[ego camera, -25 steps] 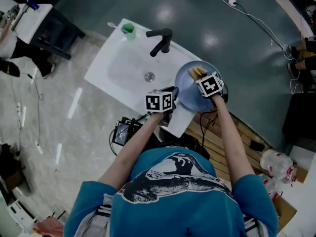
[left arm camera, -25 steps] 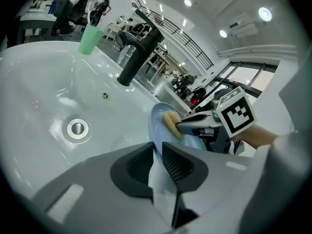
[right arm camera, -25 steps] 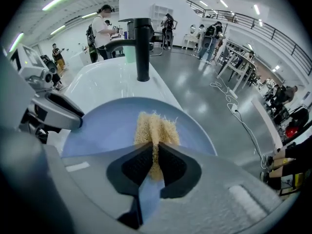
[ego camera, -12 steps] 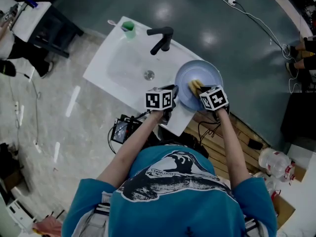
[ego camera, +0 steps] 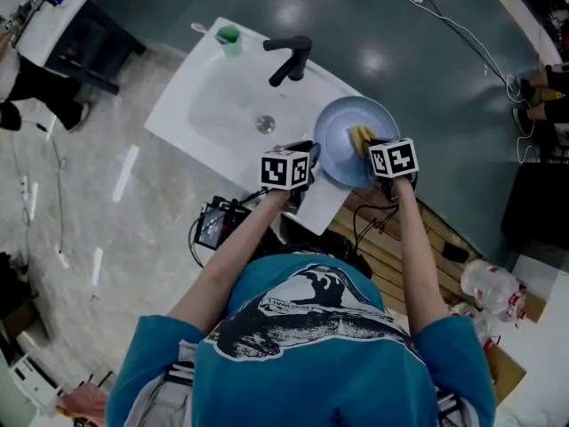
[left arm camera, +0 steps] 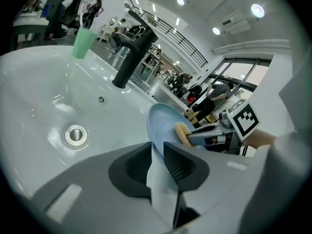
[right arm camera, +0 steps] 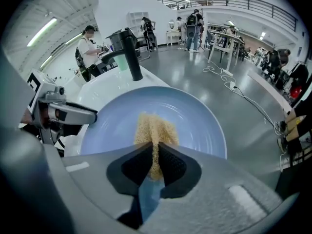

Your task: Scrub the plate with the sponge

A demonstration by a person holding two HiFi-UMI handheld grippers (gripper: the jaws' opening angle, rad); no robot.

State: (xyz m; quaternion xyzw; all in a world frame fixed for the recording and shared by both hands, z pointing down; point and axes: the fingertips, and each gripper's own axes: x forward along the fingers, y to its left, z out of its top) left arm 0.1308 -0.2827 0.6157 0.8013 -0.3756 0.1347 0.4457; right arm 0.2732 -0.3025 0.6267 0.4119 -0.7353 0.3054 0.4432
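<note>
A pale blue plate (ego camera: pixel 340 123) is held tilted over the right end of the white sink (ego camera: pixel 200 105). My left gripper (ego camera: pixel 310 164) has the plate's near rim (left arm camera: pixel 157 130) between its pads; its jaws are opening slightly while the pads still touch the rim. My right gripper (ego camera: pixel 367 142) is shut on a tan sponge (ego camera: pixel 360 135), which presses against the plate's face. In the right gripper view the sponge (right arm camera: pixel 155 129) lies mid-plate (right arm camera: pixel 200 118), pinched between the pads. The left gripper view shows the sponge (left arm camera: pixel 182 131) and the right gripper's fingers (left arm camera: pixel 207 137) on the plate's far side.
A black faucet (ego camera: pixel 292 59) stands behind the basin, with a green cup (ego camera: pixel 230 39) at the far left corner and a drain (ego camera: pixel 265 124) in the middle. Wooden slats (ego camera: pixel 391 247) and cables lie on the floor to the right. People stand in the background hall.
The right gripper dragged the sponge down the plate toward me, then back up to the middle. The left gripper kept its place on the plate's rim.
</note>
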